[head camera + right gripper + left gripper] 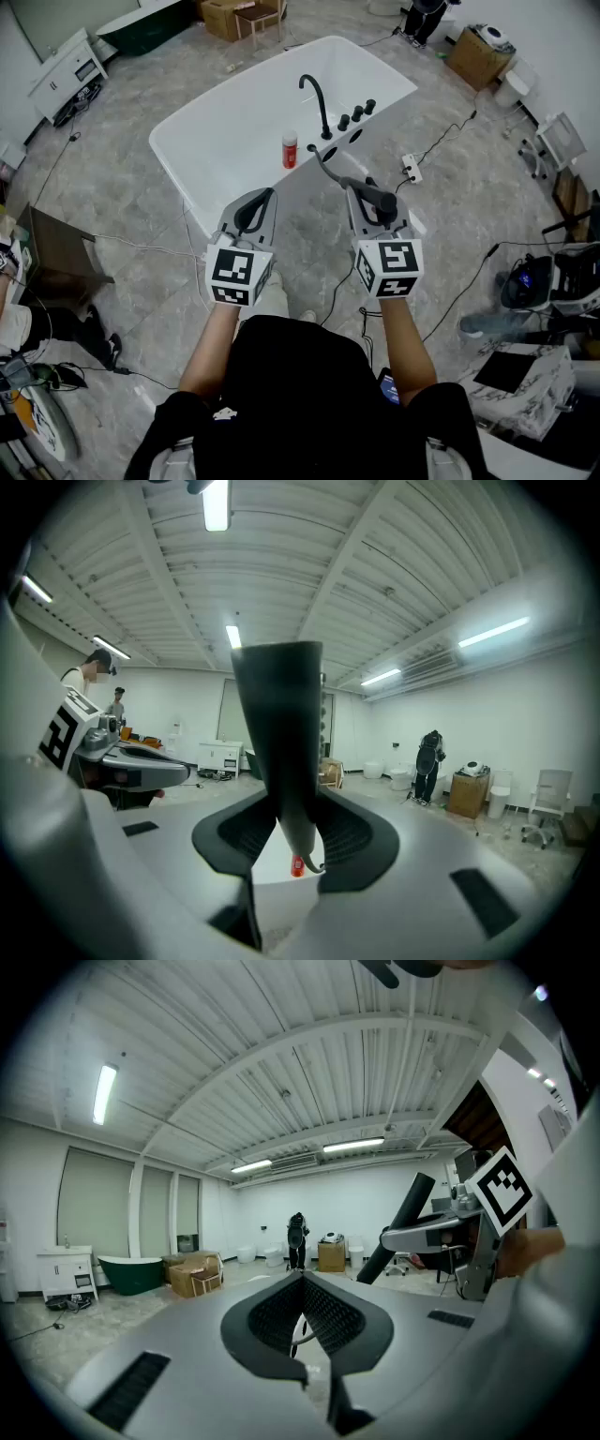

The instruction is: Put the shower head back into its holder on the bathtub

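A white bathtub (216, 141) stands ahead on the grey floor, with a black curved faucet (317, 98) and black knobs (356, 114) along its right rim. A red bottle (290, 151) stands on that rim. My right gripper (367, 187) is shut on the black shower head (378, 199), which stands upright between its jaws (281, 742); its hose (323, 161) runs toward the tub's rim. My left gripper (255, 208) hangs beside it, short of the tub, jaws together and empty (302, 1316). I cannot pick out the holder.
A power strip (410, 167) and cables lie on the floor right of the tub. Cardboard boxes (234, 17), a green tub (141, 28) and a white cabinet (66, 70) stand at the back. A person (297, 1239) stands far off. Clutter lines the right and left sides.
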